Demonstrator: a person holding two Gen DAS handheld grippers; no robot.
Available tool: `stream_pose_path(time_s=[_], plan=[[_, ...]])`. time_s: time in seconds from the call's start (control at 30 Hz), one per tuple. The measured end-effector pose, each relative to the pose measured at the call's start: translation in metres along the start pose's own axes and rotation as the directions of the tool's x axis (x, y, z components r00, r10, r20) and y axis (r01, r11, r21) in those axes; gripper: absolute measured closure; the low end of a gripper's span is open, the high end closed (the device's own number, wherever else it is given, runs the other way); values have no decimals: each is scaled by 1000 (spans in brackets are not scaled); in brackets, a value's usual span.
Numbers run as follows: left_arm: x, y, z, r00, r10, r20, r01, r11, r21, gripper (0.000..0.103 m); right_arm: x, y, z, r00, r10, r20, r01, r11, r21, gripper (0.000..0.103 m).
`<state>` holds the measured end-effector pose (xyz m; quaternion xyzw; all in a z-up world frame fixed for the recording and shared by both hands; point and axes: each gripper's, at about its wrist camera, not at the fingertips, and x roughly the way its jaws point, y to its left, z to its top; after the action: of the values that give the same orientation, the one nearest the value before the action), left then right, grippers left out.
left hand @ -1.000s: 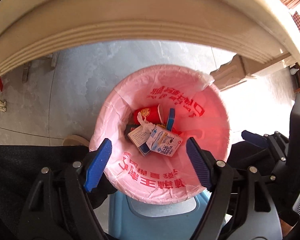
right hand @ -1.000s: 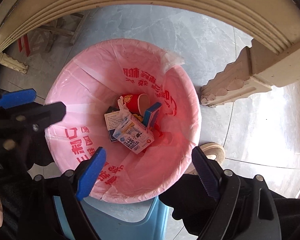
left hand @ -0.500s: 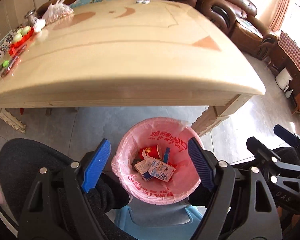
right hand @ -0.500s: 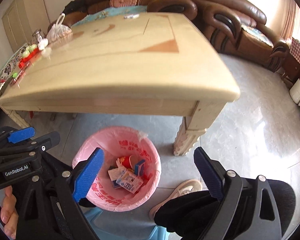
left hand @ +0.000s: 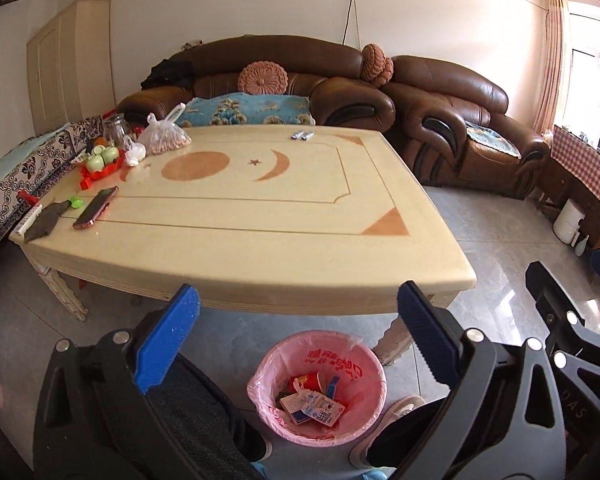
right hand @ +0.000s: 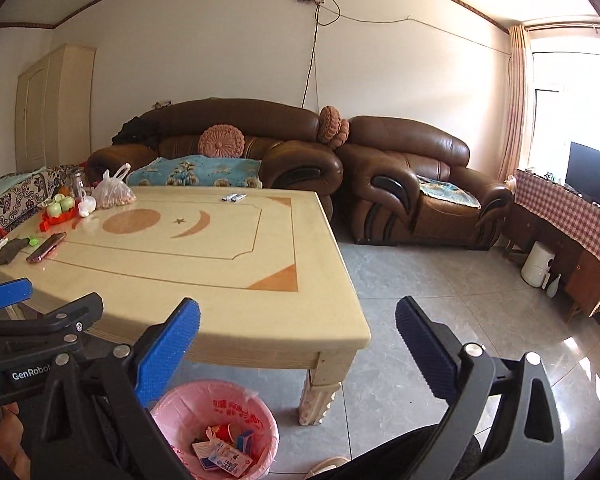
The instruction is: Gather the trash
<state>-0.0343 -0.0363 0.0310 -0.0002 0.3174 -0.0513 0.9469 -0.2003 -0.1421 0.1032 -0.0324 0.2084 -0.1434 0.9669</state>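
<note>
1. The trash bin (left hand: 317,388), lined with a pink plastic bag printed in red characters, stands on the grey tiled floor (left hand: 496,280) just in front of the near edge of the coffee table (left hand: 260,232), beside its carved front leg (right hand: 318,398)
2. Inside the bin lies the collected trash: a white and blue milk carton (left hand: 322,409) on top, a red paper cup (left hand: 306,382) behind it, a small blue box (left hand: 332,386) on edge to the right, and another flat carton (left hand: 292,403) to the left
3. The left gripper (left hand: 296,338) is held above the bin with its blue-padded jaws spread wide apart and nothing between them
4. The right gripper (right hand: 296,344) is likewise wide open and carries nothing; in its view the bin sits low and left, partly behind the left-hand finger (right hand: 166,354)
5. The person's dark trouser legs flank the bin, and a light shoe (left hand: 400,406) rests on the floor just to its right
6. The cream table top bears inlaid orange shapes; near its left end lie a pink phone (left hand: 96,208), a dark cloth (left hand: 46,222), a red tray of green apples (left hand: 100,162), a glass jar (left hand: 114,130) and a clear bag of nuts (left hand: 164,138)
7. Two small wrapped items (left hand: 303,135) lie at the far edge of the table
8. Behind the table stands a brown leather sofa (left hand: 284,76) with a round pink cushion (left hand: 263,77) and a blue floral cover (left hand: 244,109); a matching armchair (right hand: 416,184) stands to the right
</note>
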Motion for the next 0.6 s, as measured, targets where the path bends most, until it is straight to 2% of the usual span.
stream_pose_path(time_s=[0.07,0.17,0.27,0.4,0.6], plan=[[-14,-3,2,999,21,40,-21,1000,5,6,-11,-3,4,1000,-11,15,11,1000,18,7],[-29,-5,5,998,33,59,-34,999,13,6,-20,-7,7,1000,-9,19,8,999,48,7],[-37,-7,8,998,24,57,-25,999,19,6,-30,-8,7,1000,-2,30,0,998,64,7],[-39,-9,6,997,50,52,-52,998,34,6,-37,-7,9,999,-23,38,21,998,60,7],[-38,-7,3,998,32,45,-33,999,16,6,-39,-7,6,999,-28,31,26,997,73,7]])
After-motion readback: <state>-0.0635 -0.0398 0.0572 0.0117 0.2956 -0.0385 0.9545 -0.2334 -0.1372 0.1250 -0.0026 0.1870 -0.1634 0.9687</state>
